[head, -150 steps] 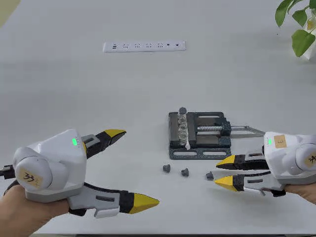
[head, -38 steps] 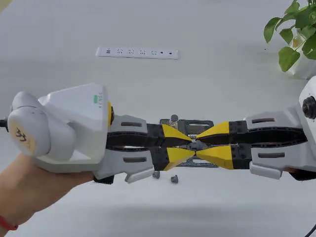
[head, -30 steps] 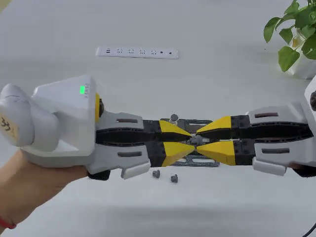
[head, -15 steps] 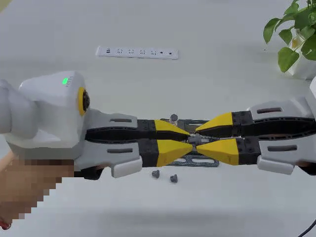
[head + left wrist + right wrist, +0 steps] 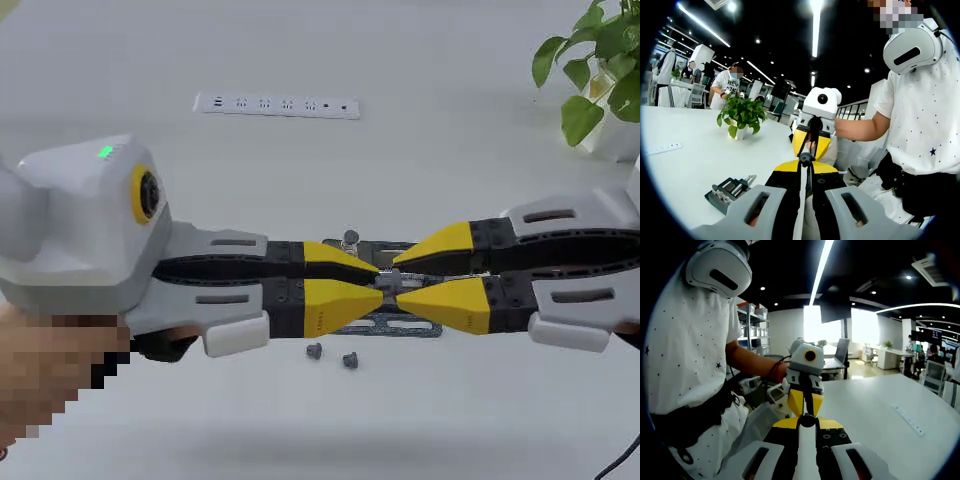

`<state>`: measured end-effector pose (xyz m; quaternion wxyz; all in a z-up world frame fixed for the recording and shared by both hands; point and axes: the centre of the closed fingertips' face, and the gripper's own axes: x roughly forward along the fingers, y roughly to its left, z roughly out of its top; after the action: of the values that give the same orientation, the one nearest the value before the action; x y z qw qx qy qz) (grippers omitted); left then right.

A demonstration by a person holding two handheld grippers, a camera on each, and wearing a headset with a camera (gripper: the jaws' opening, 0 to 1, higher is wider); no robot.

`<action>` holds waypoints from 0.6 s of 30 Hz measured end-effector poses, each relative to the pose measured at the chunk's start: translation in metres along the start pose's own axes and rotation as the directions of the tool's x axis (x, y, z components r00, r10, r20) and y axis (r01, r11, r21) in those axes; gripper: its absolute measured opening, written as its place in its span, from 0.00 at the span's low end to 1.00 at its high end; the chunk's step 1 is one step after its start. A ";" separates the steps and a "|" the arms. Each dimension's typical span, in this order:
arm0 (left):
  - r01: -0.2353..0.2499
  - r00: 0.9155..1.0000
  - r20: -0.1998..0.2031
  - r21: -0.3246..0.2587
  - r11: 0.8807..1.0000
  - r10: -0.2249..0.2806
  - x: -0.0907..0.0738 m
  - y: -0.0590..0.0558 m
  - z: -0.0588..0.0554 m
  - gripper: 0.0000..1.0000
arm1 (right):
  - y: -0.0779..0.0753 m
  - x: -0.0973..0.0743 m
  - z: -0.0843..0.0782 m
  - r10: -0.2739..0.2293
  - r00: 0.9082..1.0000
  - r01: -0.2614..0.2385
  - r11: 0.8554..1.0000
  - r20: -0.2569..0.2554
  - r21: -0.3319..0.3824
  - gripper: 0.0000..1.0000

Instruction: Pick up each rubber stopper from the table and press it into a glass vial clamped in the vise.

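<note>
My left gripper (image 5: 380, 285) and right gripper (image 5: 400, 288) meet tip to tip in mid-air above the vise (image 5: 405, 325). A small dark rubber stopper (image 5: 389, 287) sits pinched where the four yellow tips meet, and both pairs of jaws look shut on it. In the left gripper view the stopper (image 5: 805, 159) is at my jaw tips, with the right gripper (image 5: 812, 142) facing me. Behind the grippers a stoppered vial (image 5: 350, 238) stands in the vise. Two loose stoppers (image 5: 314, 351) (image 5: 350, 360) lie on the table in front of the vise.
A white power strip (image 5: 277, 105) lies at the back of the white table (image 5: 450, 150). A potted plant (image 5: 600, 70) stands at the far right. In the left gripper view the vise (image 5: 730, 189) sits low left.
The left gripper has rolled about its axis and drawn slightly left, its lens now facing up. Five seconds ago both grippers were open and low, with three stoppers on the table.
</note>
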<state>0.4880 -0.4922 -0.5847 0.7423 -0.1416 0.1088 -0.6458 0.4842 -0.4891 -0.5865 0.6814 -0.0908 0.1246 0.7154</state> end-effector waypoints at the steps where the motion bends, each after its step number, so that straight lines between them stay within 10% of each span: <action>1: 0.001 1.000 0.000 -0.001 1.000 -0.001 0.000 0.000 0.000 0.03 | 0.000 0.000 0.000 0.001 1.000 -0.001 1.000 0.001 0.000 0.07; 18: 0.015 1.000 0.013 -0.029 0.999 -0.014 -0.002 -0.003 0.000 0.03 | 0.003 0.001 0.001 0.009 1.000 -0.009 1.000 -0.003 -0.002 0.08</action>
<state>0.4848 -0.4906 -0.5833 0.7362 -0.1572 0.1123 -0.6486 0.4813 -0.4881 -0.5853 0.6778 -0.0921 0.1256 0.7186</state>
